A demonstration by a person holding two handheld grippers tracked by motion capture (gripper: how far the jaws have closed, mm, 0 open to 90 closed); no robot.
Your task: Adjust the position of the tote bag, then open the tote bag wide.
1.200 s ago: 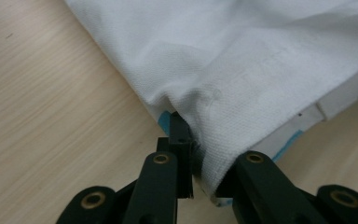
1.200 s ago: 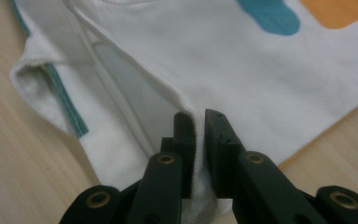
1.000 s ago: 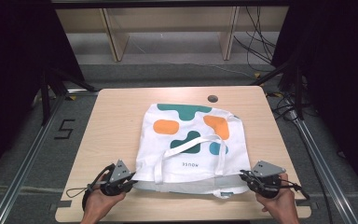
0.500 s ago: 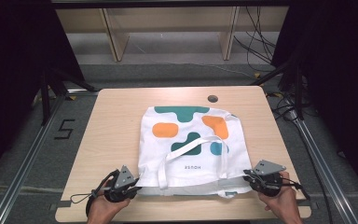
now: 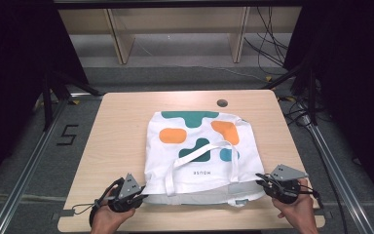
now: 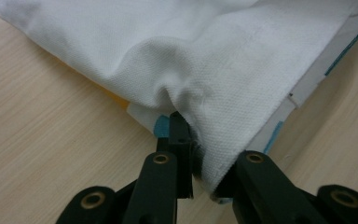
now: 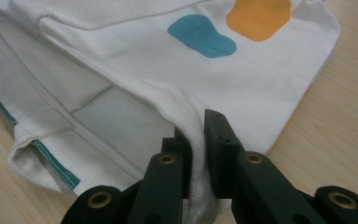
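White tote bag [image 5: 199, 146] — both grippers' jaws clamped

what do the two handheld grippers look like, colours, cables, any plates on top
Both are black. The left gripper and right gripper each carry a grey three-cornered plate on top, and a thin black cable trails from each. In the gripper views the jaws are matte black bars with brass-coloured rivets at the pivots. The hands show no gloves or sleeves.

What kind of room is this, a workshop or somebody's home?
Probably a lab recording bench: a bare wooden table inside dark metal framing, loose cables behind, and hand-held grippers clamped on a tote bag.
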